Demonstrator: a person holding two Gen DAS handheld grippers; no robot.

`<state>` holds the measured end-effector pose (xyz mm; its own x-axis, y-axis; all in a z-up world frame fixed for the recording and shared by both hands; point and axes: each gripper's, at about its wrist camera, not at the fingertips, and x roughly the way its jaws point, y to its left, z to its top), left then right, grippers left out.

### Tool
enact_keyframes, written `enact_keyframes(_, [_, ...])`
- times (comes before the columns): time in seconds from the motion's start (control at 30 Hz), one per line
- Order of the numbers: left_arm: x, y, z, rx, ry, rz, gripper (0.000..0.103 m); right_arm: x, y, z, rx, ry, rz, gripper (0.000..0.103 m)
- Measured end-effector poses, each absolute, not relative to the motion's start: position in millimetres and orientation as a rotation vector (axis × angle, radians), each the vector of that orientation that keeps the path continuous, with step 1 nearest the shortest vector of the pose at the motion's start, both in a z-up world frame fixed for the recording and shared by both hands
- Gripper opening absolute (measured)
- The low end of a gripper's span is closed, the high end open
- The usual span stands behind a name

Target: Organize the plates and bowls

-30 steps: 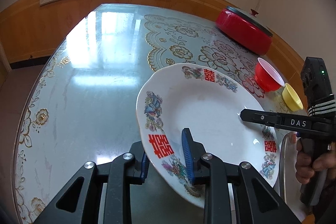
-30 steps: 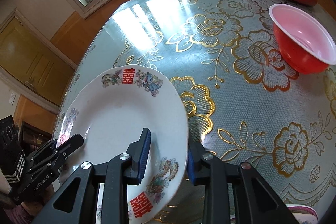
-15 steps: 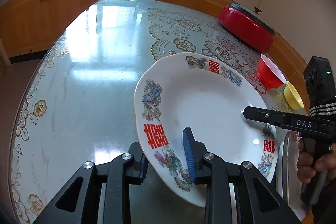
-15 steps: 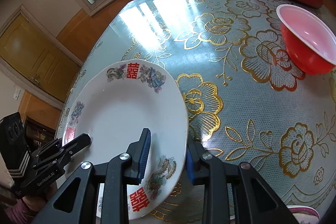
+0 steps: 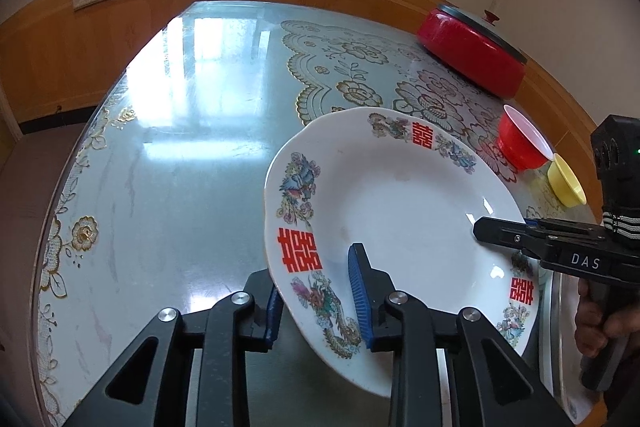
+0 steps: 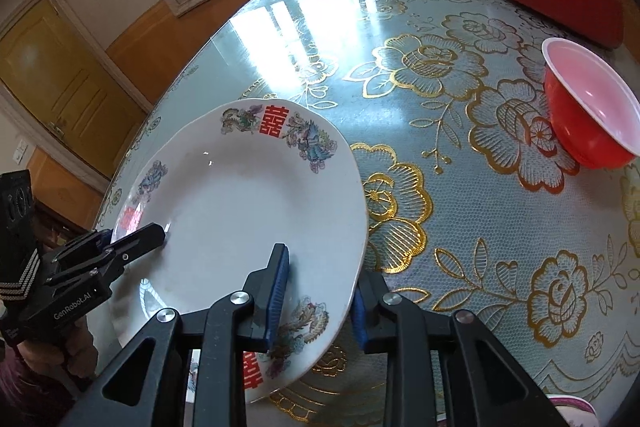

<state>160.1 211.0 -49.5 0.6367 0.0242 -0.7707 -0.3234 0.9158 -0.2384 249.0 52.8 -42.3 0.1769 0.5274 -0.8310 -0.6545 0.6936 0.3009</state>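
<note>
A white plate (image 5: 404,211) with red characters and flower prints is held above the table by both grippers. My left gripper (image 5: 318,301) is shut on its near rim, one finger above and one below. My right gripper (image 6: 318,297) is shut on the opposite rim and also shows in the left wrist view (image 5: 500,231). The plate (image 6: 240,211) is tilted. A red bowl (image 6: 588,111) and a small yellow bowl (image 5: 565,181) stand on the table at the right.
A red lidded pot (image 5: 472,57) stands at the table's far right edge. The glass-topped table (image 5: 192,131) has a gold-flowered cloth (image 6: 472,155). A metal tray rim (image 5: 556,327) lies below the plate. A patterned dish edge (image 6: 572,407) shows at the bottom right.
The plate, held by both grippers, has risen slightly and shifted a little toward the near side; both grips are unchanged.
</note>
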Motion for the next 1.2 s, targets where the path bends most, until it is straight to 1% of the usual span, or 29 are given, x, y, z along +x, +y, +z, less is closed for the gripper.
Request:
enact_keyframes(0.17, [160.8, 210.0, -47.9, -0.367, 0.856, 0.199, 0.030, 251.7, 53.6, -44.5, -0.110, 1.130, 0.859, 0.028])
enact_keyframes(0.2, [162.6, 213.5, -49.2, -0.377, 0.865, 0.207, 0.030, 252.2, 54.2, -44.7, -0.109, 1.132, 0.858, 0.026])
enact_keyframes(0.3, [169.9, 218.4, -47.9, -0.375, 0.863, 0.238, 0.032, 255.2, 54.6, -43.2, -0.111, 1.130, 0.861, 0.026])
enact_keyframes(0.37, [174.1, 220.9, -47.4, -0.380, 0.860, 0.240, 0.037, 256.4, 56.5, -42.8, -0.109, 1.127, 0.869, 0.027])
enact_keyframes(0.47, [176.1, 218.7, -50.4, -0.354, 0.879, 0.243, 0.034, 256.0, 62.2, -42.7, -0.119, 1.124, 0.868, 0.027])
enact_keyframes(0.67, [164.3, 212.9, -46.5, -0.351, 0.857, 0.212, 0.029, 252.0, 65.5, -43.8, -0.094, 1.132, 0.869, 0.026])
enact_keyframes(1.03, [157.4, 205.4, -42.7, -0.365, 0.836, 0.182, 0.030, 242.8, 54.3, -42.7, -0.104, 1.108, 0.884, 0.026])
enact_keyframes(1.2, [154.9, 202.4, -37.1, -0.356, 0.816, 0.168, 0.030, 237.0, 56.9, -36.6, -0.133, 1.083, 0.862, 0.027])
